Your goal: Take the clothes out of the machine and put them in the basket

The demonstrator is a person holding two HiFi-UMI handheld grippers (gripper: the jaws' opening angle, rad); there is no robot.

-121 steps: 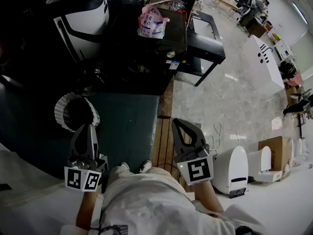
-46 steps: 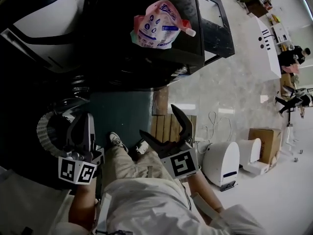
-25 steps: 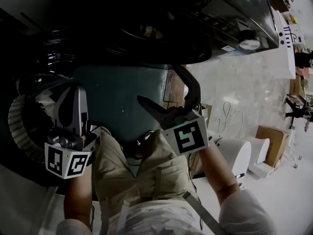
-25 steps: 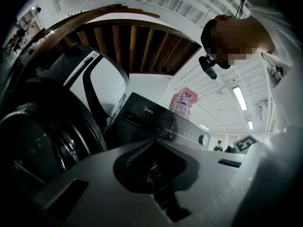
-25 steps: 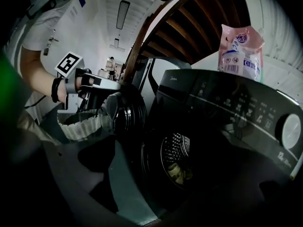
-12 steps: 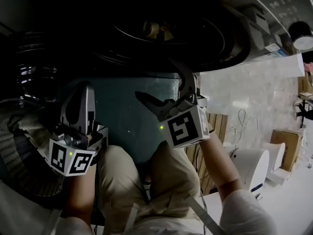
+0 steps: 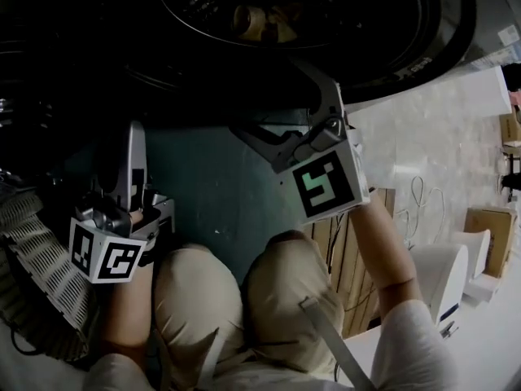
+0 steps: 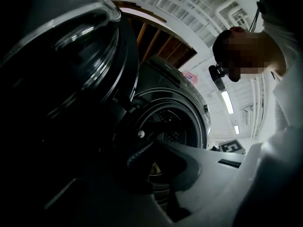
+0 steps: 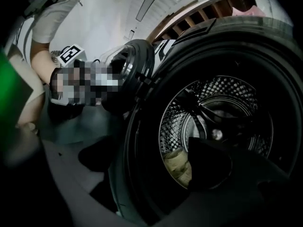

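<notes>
Head view: the person is crouching in front of the washing machine [image 7: 423,63], its round opening facing them at the top of the frame. The clothes [image 7: 254,21] are lying inside the drum as a small pale crumpled bundle, its longer side running left to right across the drum floor. No end is reading as a front. The right gripper [image 7: 269,96] is reaching toward the opening with its jaws spread wide and nothing between them, short of the bundle. The left gripper [image 7: 134,133] is hanging lower over the green mat [image 7: 203,186], pointing up toward the machine. The white ribbed basket [image 7: 37,243] is sitting just beside it at the left edge.

Left gripper view: the left gripper [image 8: 135,157] is showing its jaws brought together on nothing. The open glass door [image 8: 71,56] is looming at the left, with the drum mouth beyond the jaw tips.

Right gripper view: the right gripper [image 9: 142,160] is looking into the perforated drum with its jaws wide apart. The clothes [image 9: 177,167] are resting low on the drum's left side, the bundle slanting down to the right along the curve, clear of both jaws.
</notes>
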